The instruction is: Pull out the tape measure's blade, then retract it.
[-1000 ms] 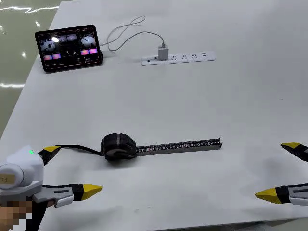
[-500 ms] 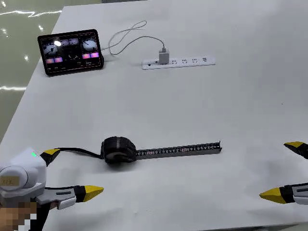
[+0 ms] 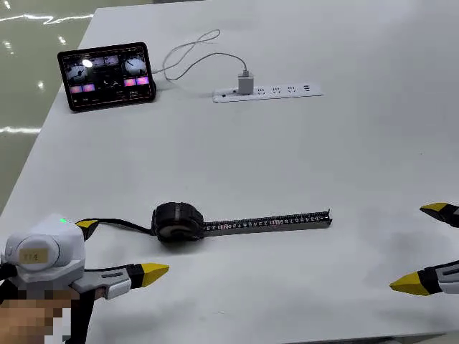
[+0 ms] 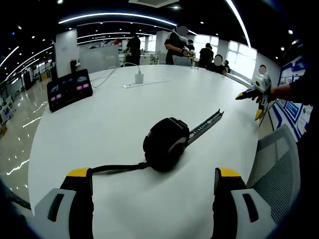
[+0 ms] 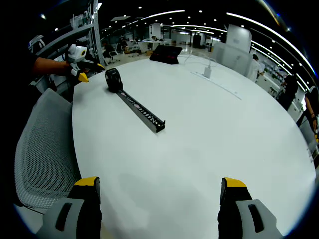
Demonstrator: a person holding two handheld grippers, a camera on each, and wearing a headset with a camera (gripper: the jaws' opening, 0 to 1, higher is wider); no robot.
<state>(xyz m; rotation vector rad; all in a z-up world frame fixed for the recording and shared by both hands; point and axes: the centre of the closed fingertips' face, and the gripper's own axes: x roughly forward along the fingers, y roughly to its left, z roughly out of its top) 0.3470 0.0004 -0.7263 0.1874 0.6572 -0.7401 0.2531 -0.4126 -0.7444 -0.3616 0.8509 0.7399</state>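
near the tape measure (image 3: 177, 221), left gripper (image 3: 123, 247) (jaws apart) edged closer.

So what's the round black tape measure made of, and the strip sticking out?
The case looks like matte black plastic, maybe rubbery: dull, little shine. The blade looks like thin dark-coated metal, probably: flat, straight, with printed numbers.
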